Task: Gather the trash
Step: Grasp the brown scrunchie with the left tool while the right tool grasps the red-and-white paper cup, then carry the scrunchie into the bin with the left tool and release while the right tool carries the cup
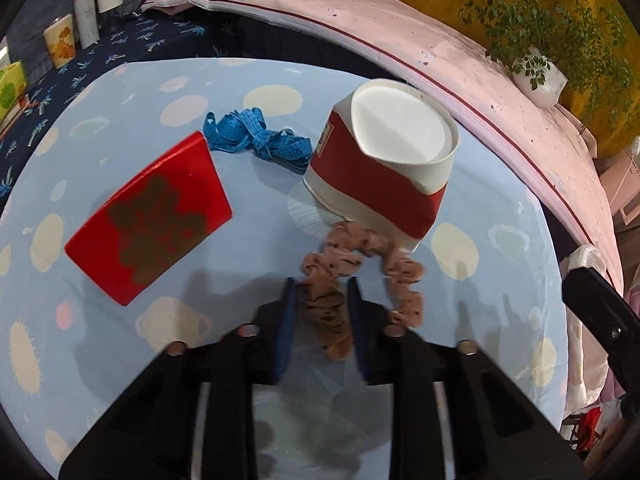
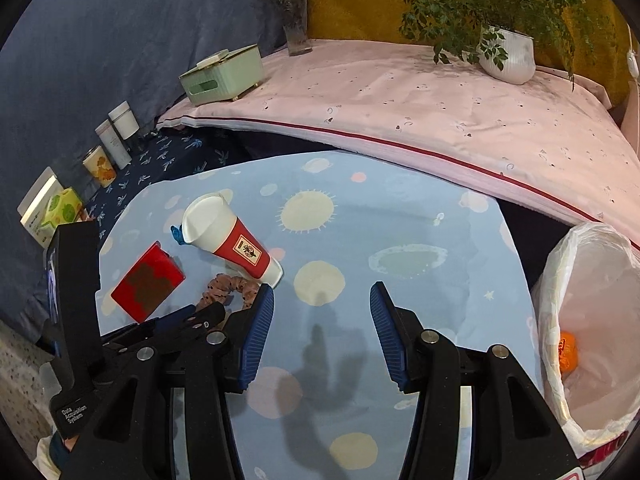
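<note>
Progress: early, most of the clearing is left as far as the views show.

Desk [image 2: 420,216] under the light blue spotted cloth carries all the loose items, grouped toward its left side in the right wrist view. Bin bag [image 2: 592,320], white plastic, stands open just off the desk's right edge; one orange item [image 2: 568,350] already lies inside, so I judge at least one piece is collected.

Paper cup [image 1: 380,168], red and white, rim crushed, lies tilted on its side on the desk, untouched. Probably the clearest trash left.

Red box [image 1: 148,220] lies flat on the desk left of the cup, apart from it, untouched. Trash or not, cannot tell.

Scrunchie [image 1: 340,264], brown-pink fabric ring, lies on the desk with one end tucked against the cup's base. Left gripper [image 1: 322,312] has its jaws clamped onto the near part of it; the fabric bunches between the blue pads. Not lifted yet, it seems.

Blue tape measure [image 1: 256,136], tangled, sits behind the box and beside the cup, untouched.

Right gripper [image 2: 322,320] hovers over bare cloth, jaws parted, nothing between them.

Left to do, by my judgement: carry the scrunchie to the bag, then cup and the rest.
</note>
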Demonstrator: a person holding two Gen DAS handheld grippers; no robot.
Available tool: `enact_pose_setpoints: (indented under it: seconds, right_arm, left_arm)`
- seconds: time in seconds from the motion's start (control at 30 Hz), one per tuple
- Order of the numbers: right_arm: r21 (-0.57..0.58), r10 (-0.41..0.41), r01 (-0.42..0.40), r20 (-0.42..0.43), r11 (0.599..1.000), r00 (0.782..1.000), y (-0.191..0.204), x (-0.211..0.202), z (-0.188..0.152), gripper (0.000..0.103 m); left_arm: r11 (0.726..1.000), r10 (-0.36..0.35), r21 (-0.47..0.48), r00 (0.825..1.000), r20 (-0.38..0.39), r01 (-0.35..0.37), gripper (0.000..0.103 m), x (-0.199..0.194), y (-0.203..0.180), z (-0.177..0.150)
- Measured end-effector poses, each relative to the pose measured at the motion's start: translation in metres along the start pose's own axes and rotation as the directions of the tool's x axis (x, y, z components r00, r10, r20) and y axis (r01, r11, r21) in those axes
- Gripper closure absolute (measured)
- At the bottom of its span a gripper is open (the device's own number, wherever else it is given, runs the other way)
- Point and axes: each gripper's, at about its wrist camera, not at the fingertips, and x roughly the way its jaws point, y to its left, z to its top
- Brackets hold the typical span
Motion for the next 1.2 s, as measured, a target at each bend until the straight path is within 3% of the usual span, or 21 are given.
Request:
enact_pose_setpoints:
  seconds: [0.23, 0.43, 0.63, 0.93, 1.0, 1.1, 1.2]
  right_arm:
    - [-0.04, 0.019, -0.02, -0.025, 0.999, 1.0, 0.019, 0.022, 0.004, 0.054]
    - [-0.105, 0.043, -0.047, -0.047, 0.993, 0.998, 0.043, 0.04, 0.005, 0.054]
    - [-0.168, 0.054, -0.064, -0.06, 0.984, 0.997, 0.059, 0.062, 0.014, 0.054]
    - [-0.261, 0.082, -0.097, -0.068, 0.96, 0.994, 0.073, 0.092, 0.024, 0.049]
    - [-0.269, 0.088, -0.105, -0.075, 0.957, 0.993, 0.074, 0.096, 0.025, 0.054]
    - [-0.273, 0.094, -0.114, -0.083, 0.955, 0.992, 0.074, 0.099, 0.024, 0.073]
    - [-0.276, 0.098, -0.115, -0.074, 0.954, 0.992, 0.072, 0.095, 0.023, 0.077]
  left_arm:
    - [1.0, -0.027, 0.0, 0.999, 0.018, 0.027, 0.091, -0.017, 0.009, -0.006]
    - [0.997, -0.012, -0.071, 0.998, 0.053, 0.016, 0.091, -0.046, 0.039, -0.006]
    - [0.997, -0.013, -0.077, 0.993, 0.121, 0.023, 0.091, -0.069, 0.051, 0.015]
    - [0.998, -0.015, -0.064, 0.99, 0.139, 0.024, 0.091, -0.058, 0.048, 0.048]
    - [0.998, -0.015, -0.064, 0.99, 0.139, 0.024, 0.091, -0.054, 0.048, 0.051]
    - [0.998, -0.016, -0.065, 0.991, 0.136, 0.025, 0.091, -0.051, 0.047, 0.054]
    - [0.998, -0.017, -0.061, 0.991, 0.135, 0.026, 0.091, -0.051, 0.043, 0.054]
